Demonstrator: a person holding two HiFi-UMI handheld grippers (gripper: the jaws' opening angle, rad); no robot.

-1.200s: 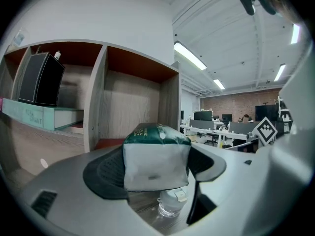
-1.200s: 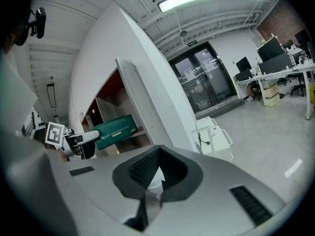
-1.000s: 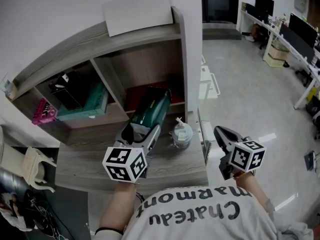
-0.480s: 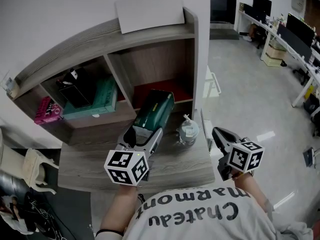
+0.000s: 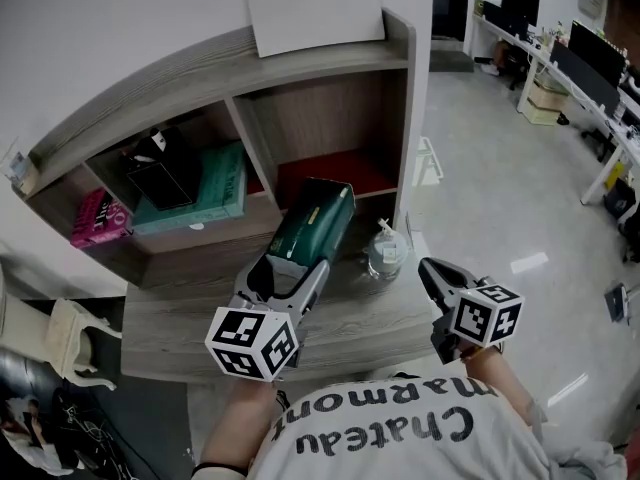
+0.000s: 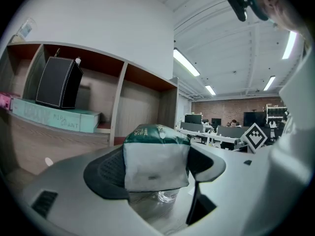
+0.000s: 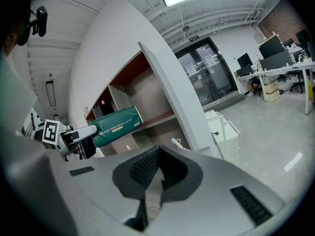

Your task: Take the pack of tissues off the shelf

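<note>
The pack of tissues (image 5: pixel 311 225) is a long green pack with a white end. My left gripper (image 5: pixel 289 271) is shut on that end and holds the pack out in front of the right compartment of the grey wooden shelf (image 5: pixel 330 133), above the desk (image 5: pixel 180 318). In the left gripper view the pack's white end (image 6: pixel 156 161) fills the space between both pads. The right gripper view shows the pack (image 7: pixel 115 125) held in the air at the left. My right gripper (image 5: pixel 428 272) hangs off the desk's right edge with its jaws shut and nothing in them.
A clear lidded jar (image 5: pixel 386 253) stands on the desk just right of the pack. The left compartment holds a teal box (image 5: pixel 195 200), a black bag (image 5: pixel 162 177) and a pink pack (image 5: pixel 92 218). A white sheet (image 5: pixel 315 14) lies on top. Office desks (image 5: pixel 560 78) stand far right.
The left gripper has kept its hold on the pack, which now stands a little further out of the right compartment. The right gripper has stayed beside the desk's edge.
</note>
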